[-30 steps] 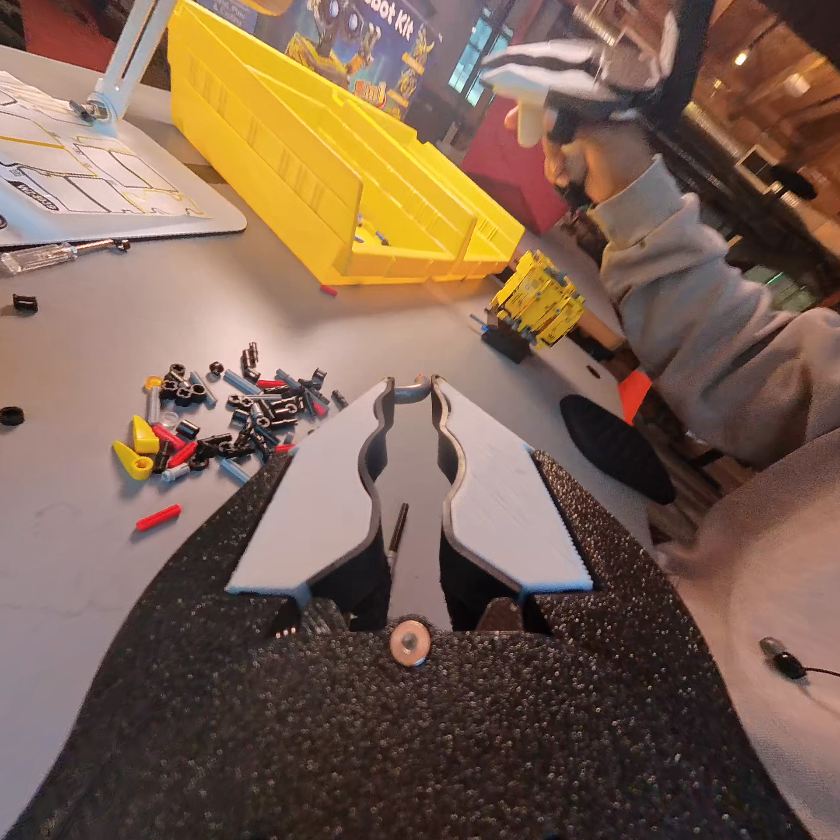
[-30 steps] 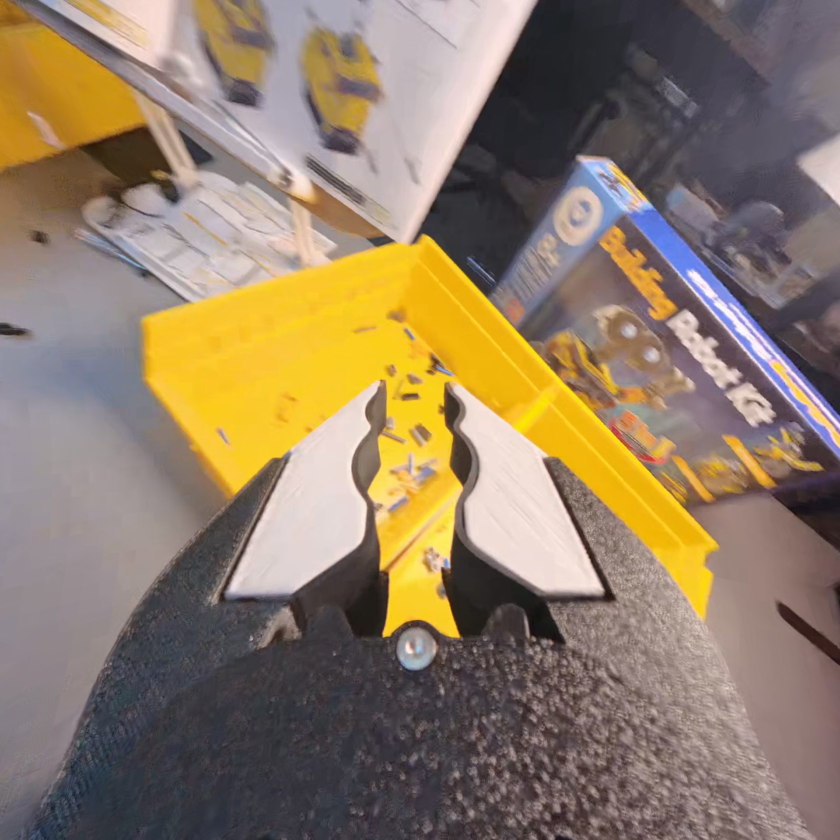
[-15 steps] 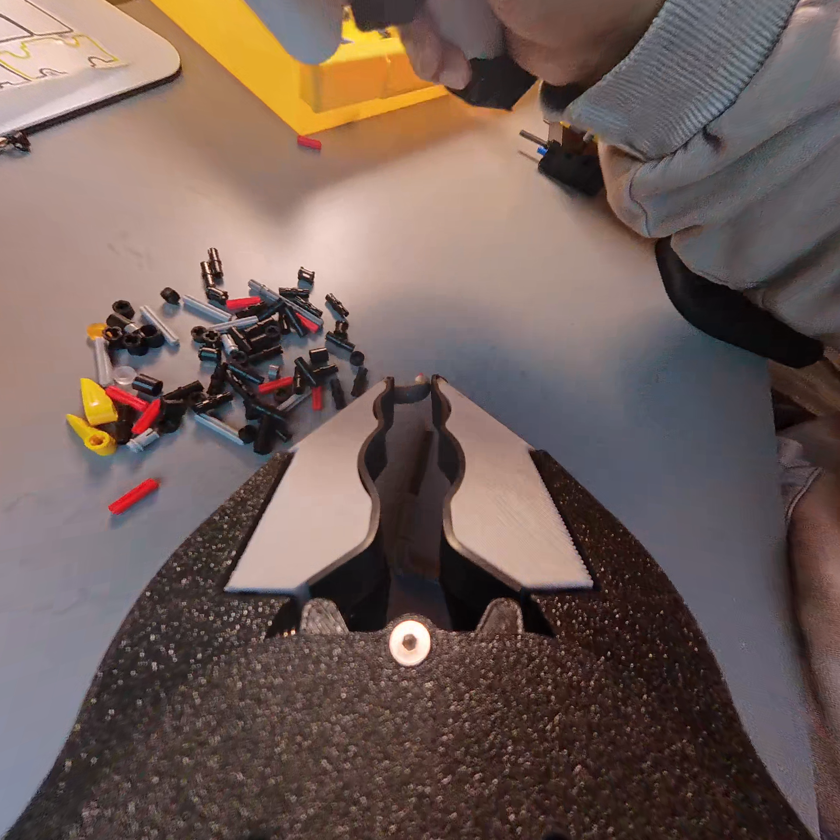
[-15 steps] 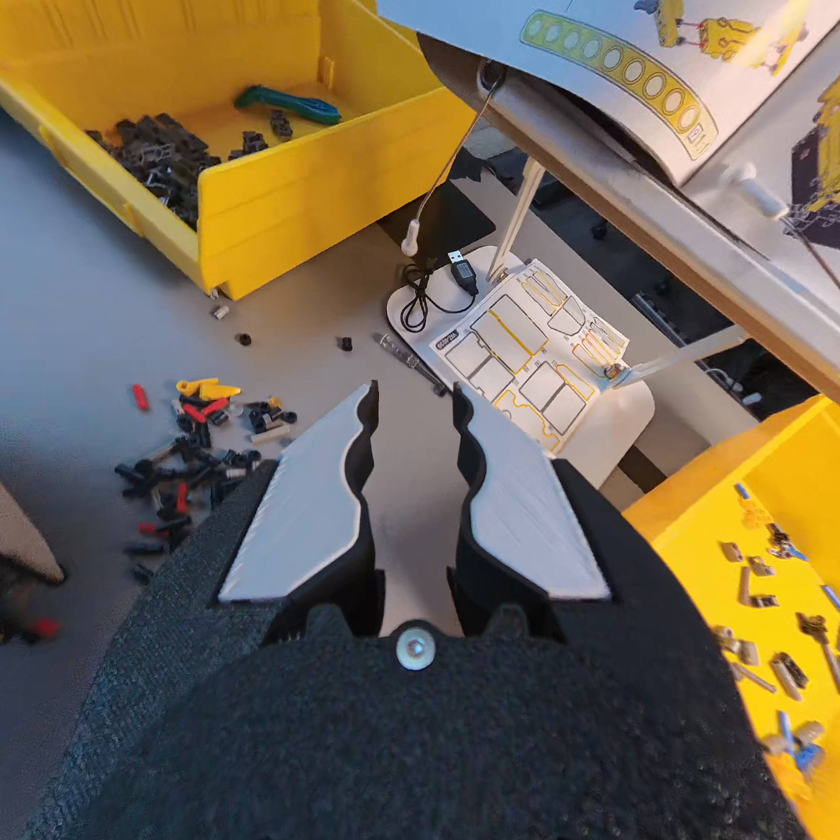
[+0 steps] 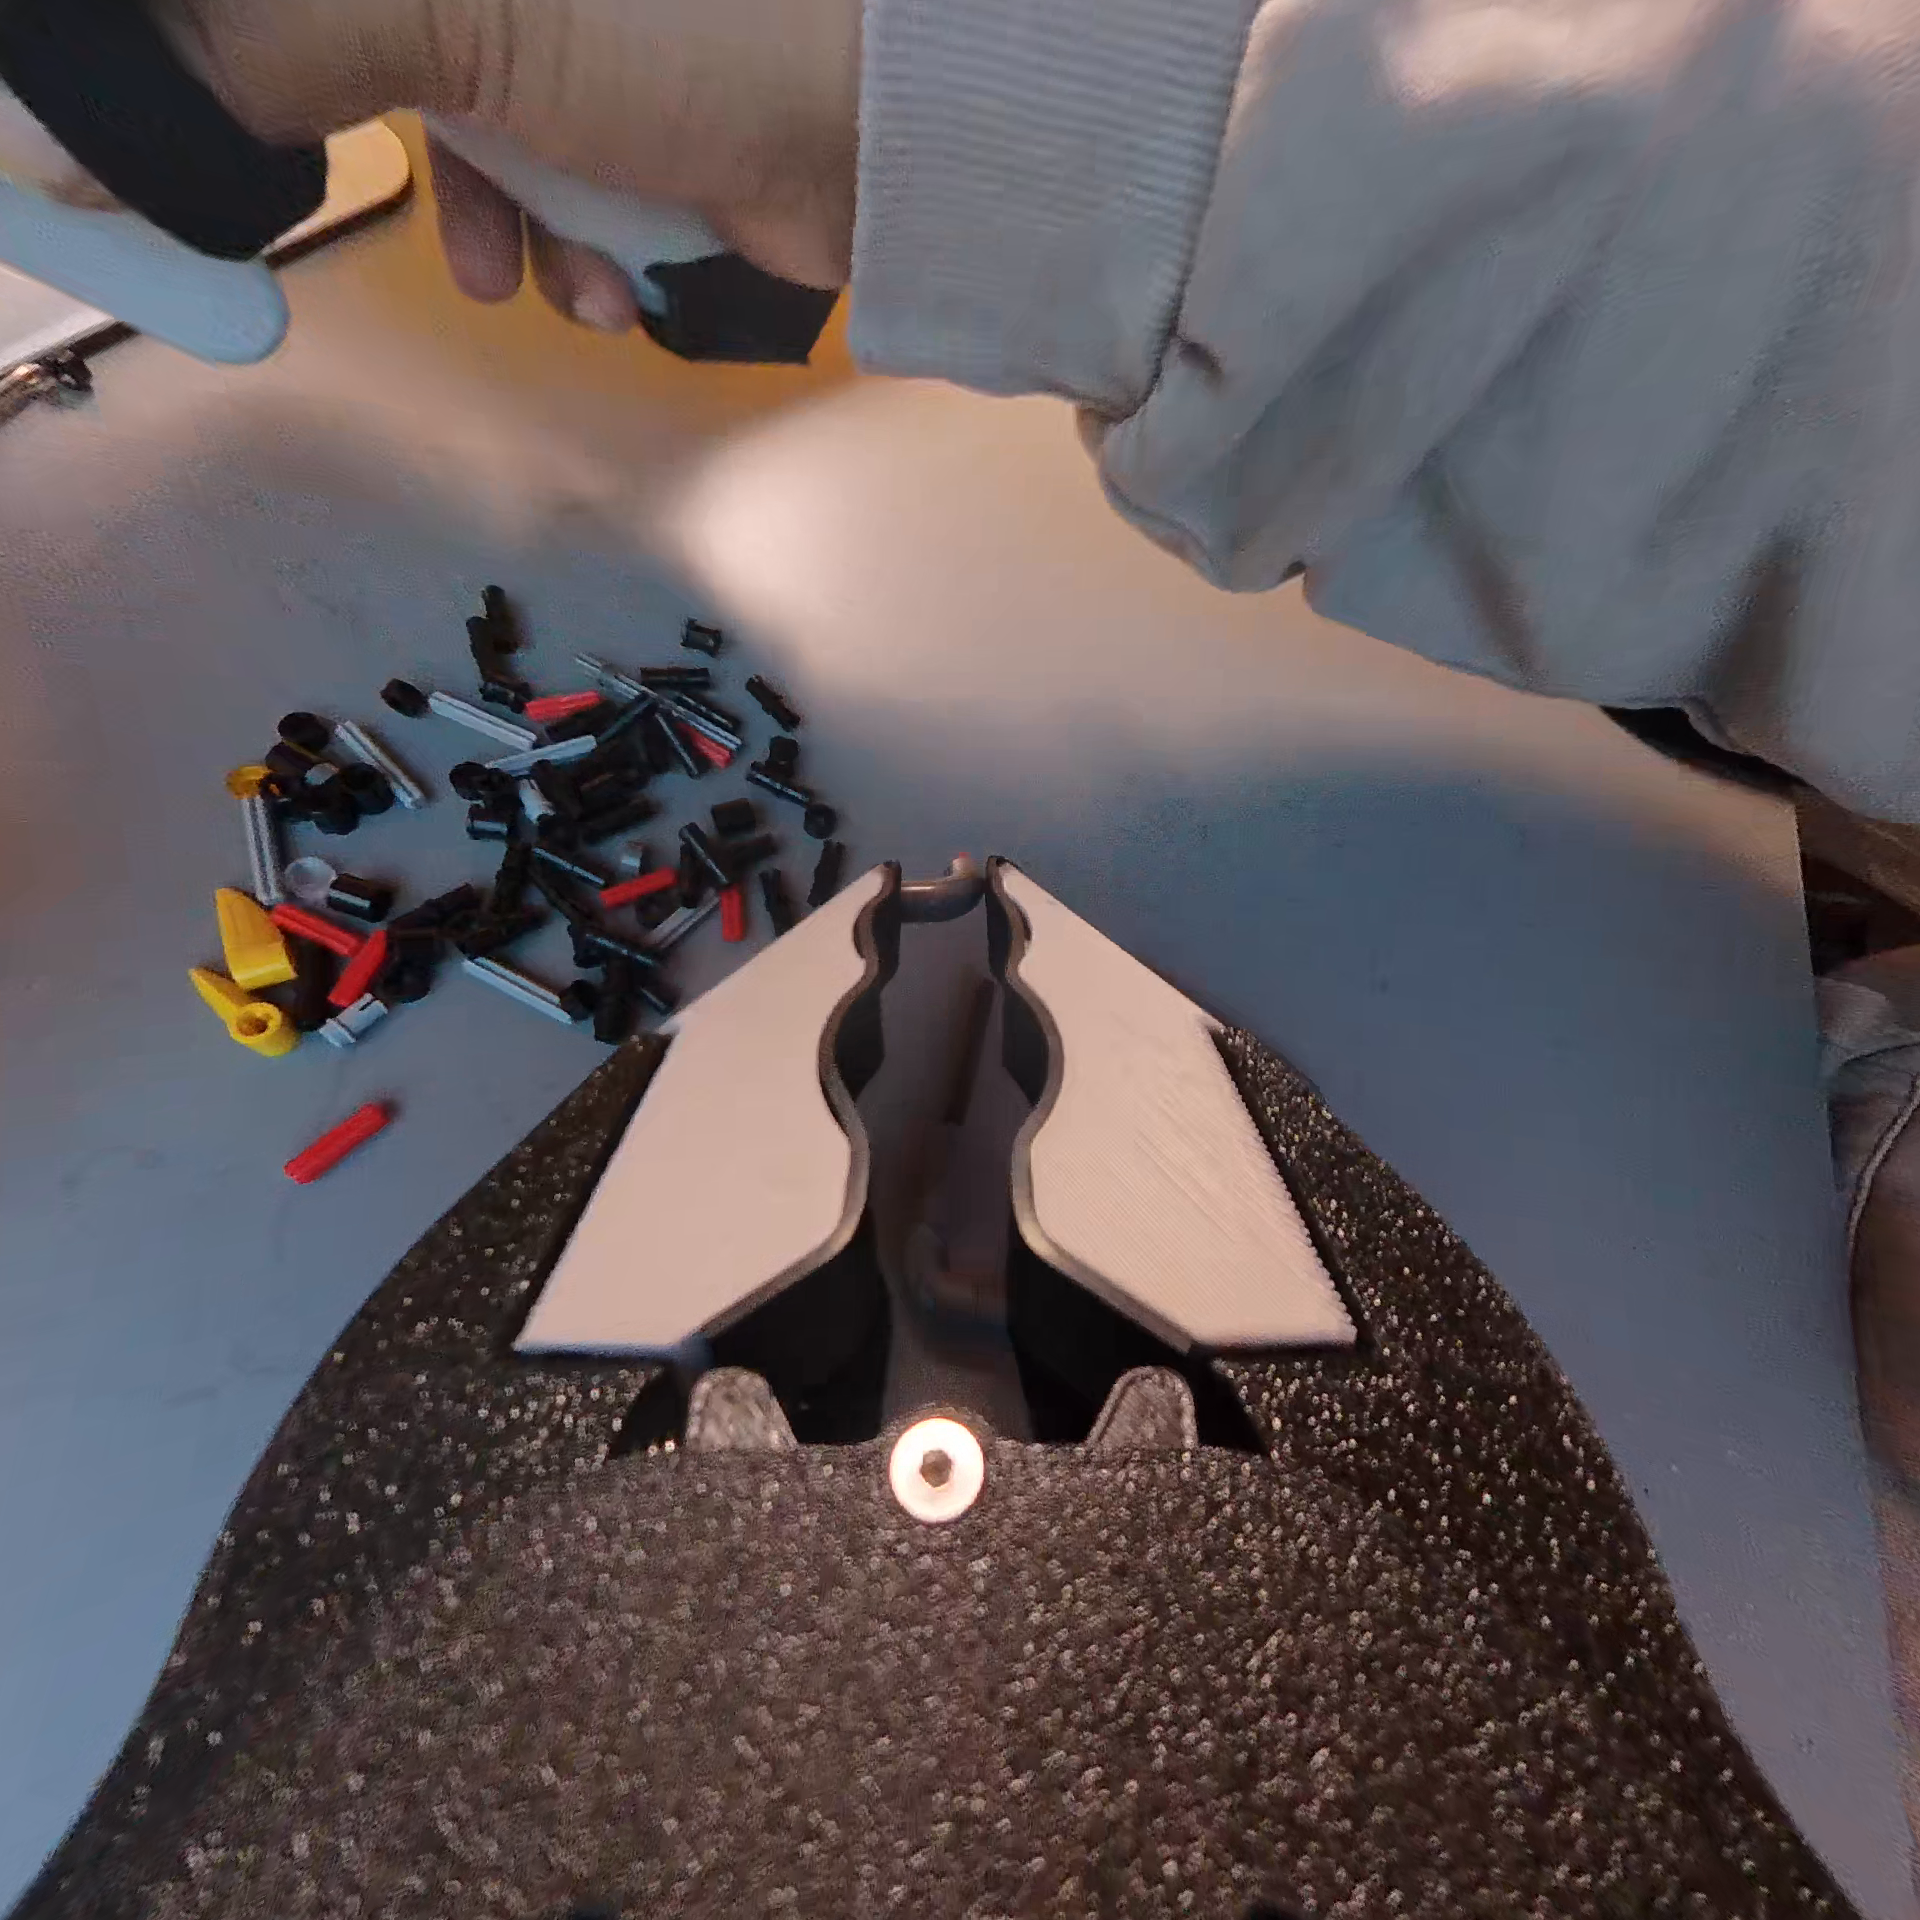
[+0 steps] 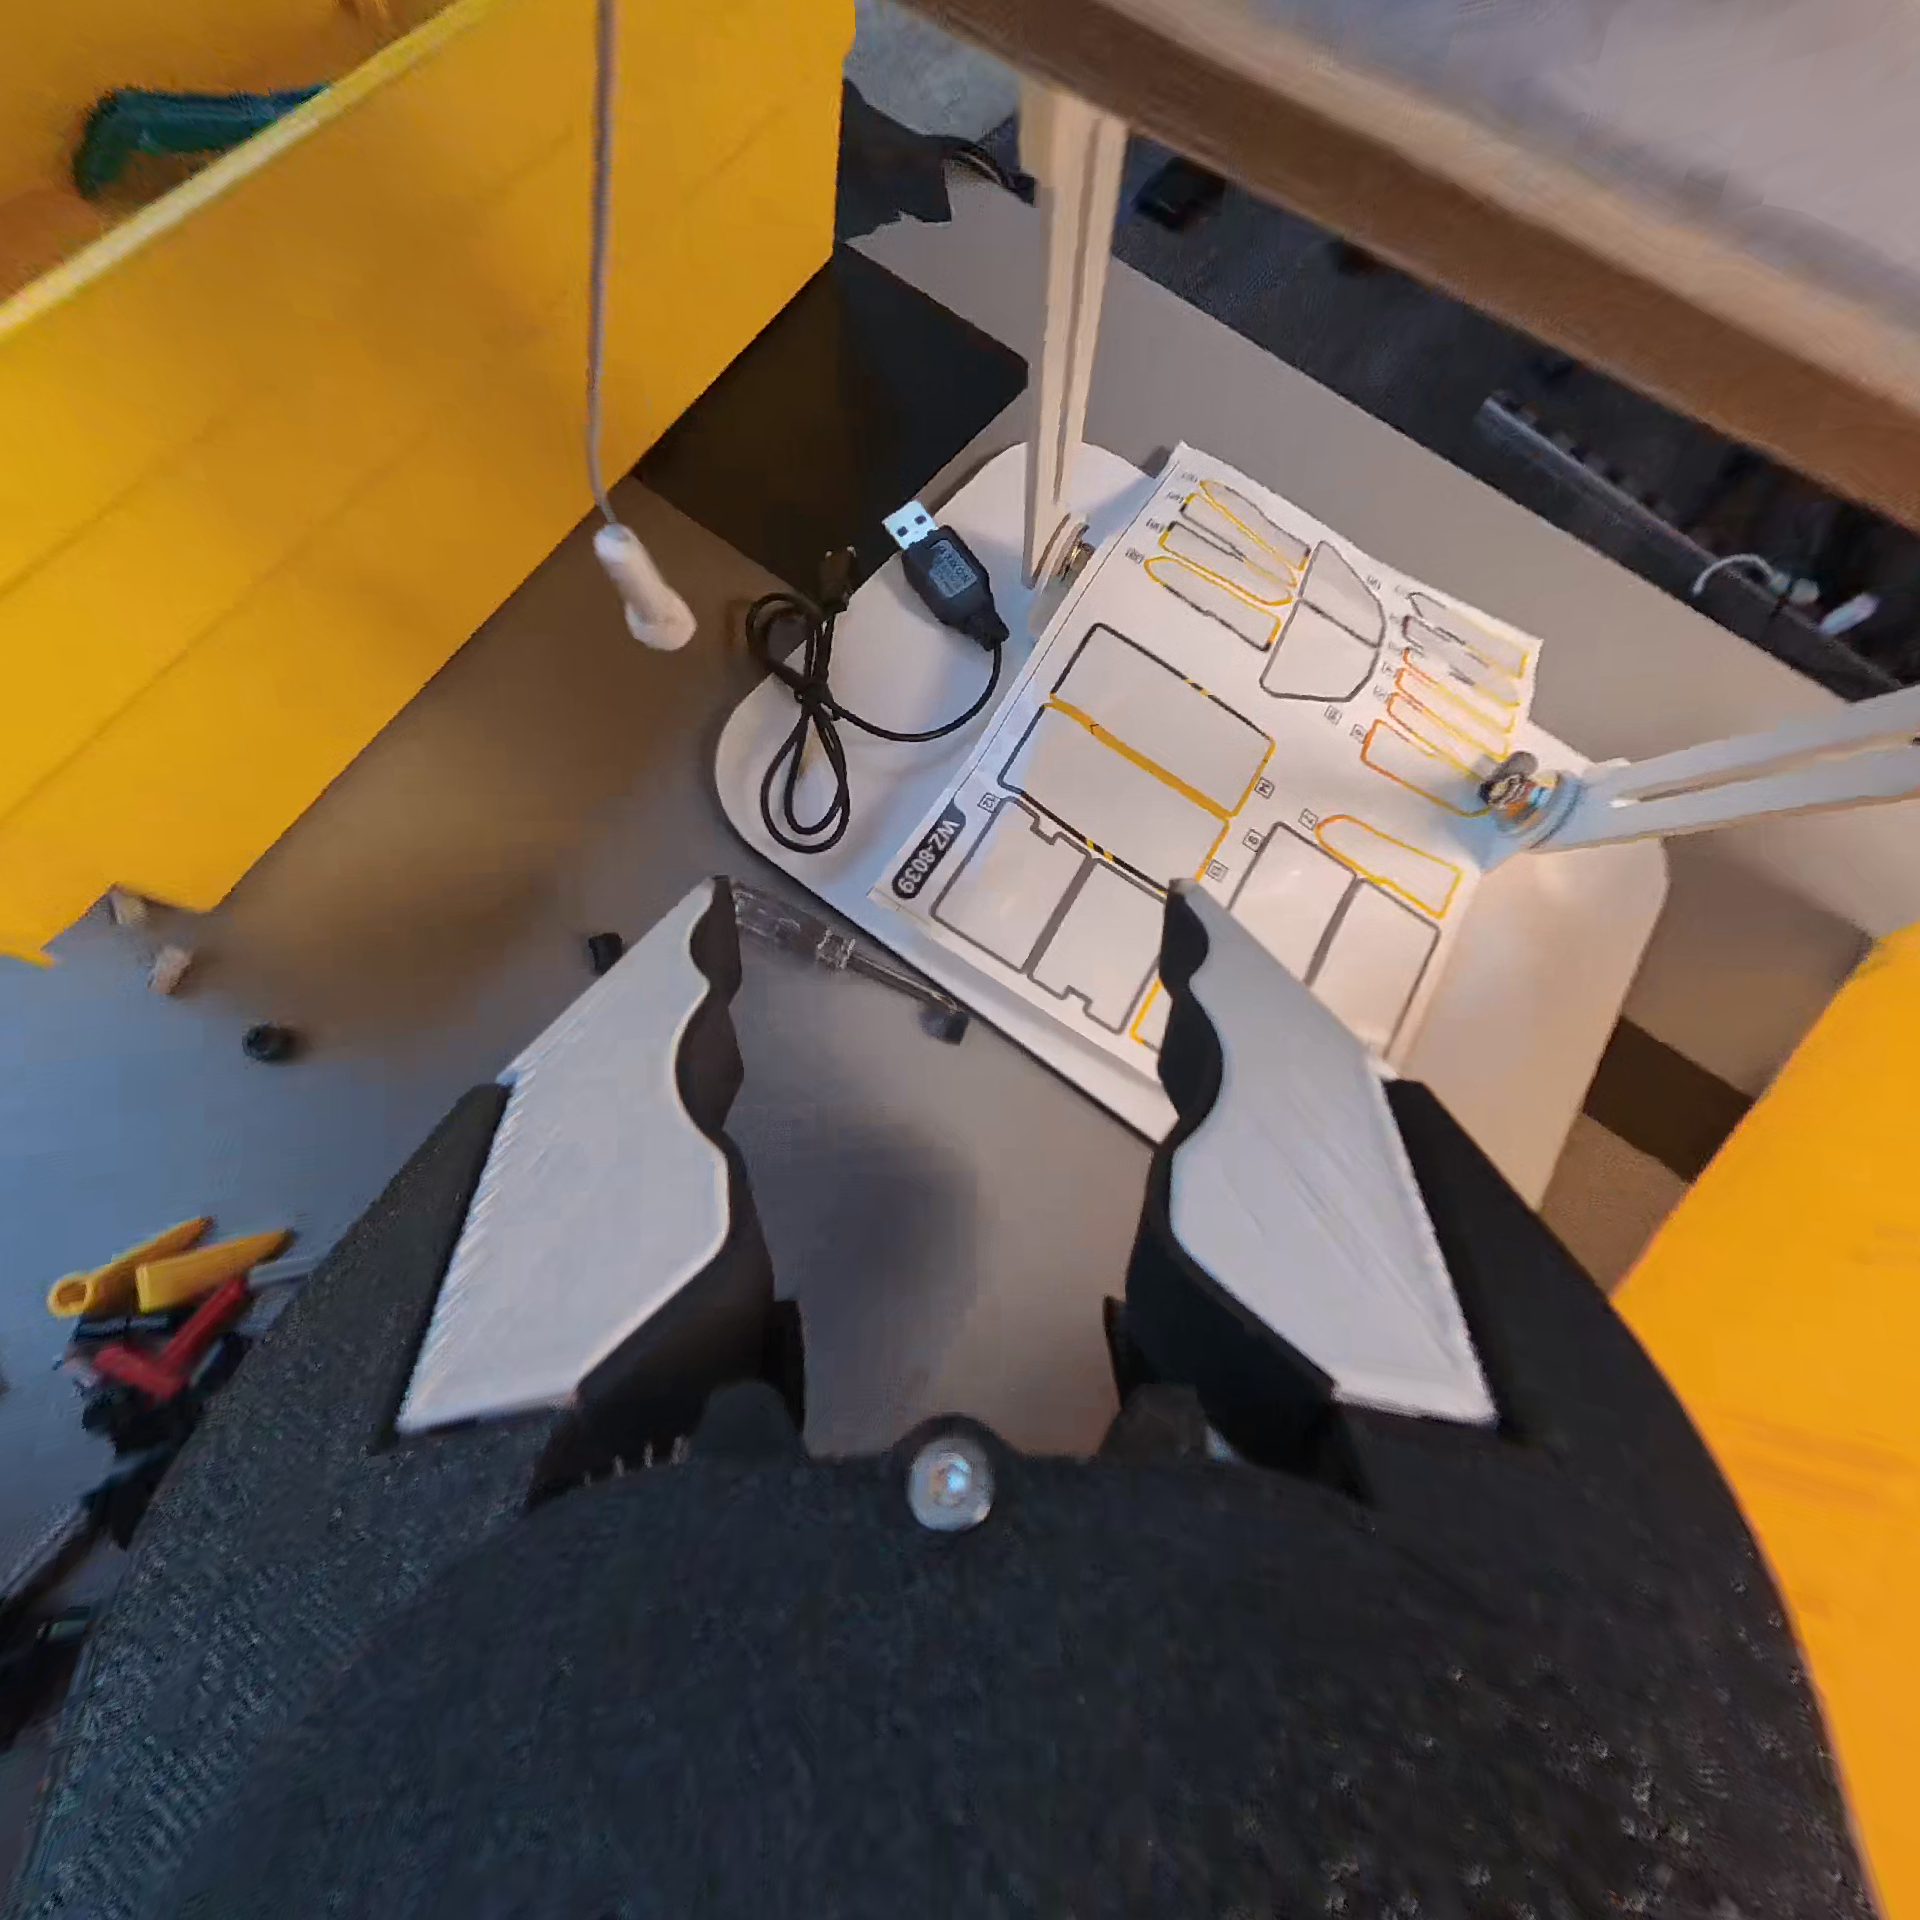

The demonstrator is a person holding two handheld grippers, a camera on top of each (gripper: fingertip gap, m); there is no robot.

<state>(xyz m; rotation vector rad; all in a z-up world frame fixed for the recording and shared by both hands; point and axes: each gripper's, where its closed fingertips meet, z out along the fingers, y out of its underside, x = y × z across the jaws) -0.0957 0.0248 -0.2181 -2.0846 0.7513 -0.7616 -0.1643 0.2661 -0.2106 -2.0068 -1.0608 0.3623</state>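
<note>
My gripper fingers are pale grey on speckled black. Loose pieces: black, red, yellow, grey. Bin: yellow. Sheet: white, black-and-yellow outlines. Cable: black.

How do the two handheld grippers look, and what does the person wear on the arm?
Each gripper, left and right, has a black, grainy body with a silver screw in the middle. Its two fingers are flat, light grey plates with wavy black inner edges. The person wears a light grey sleeve with a ribbed cuff.
</note>
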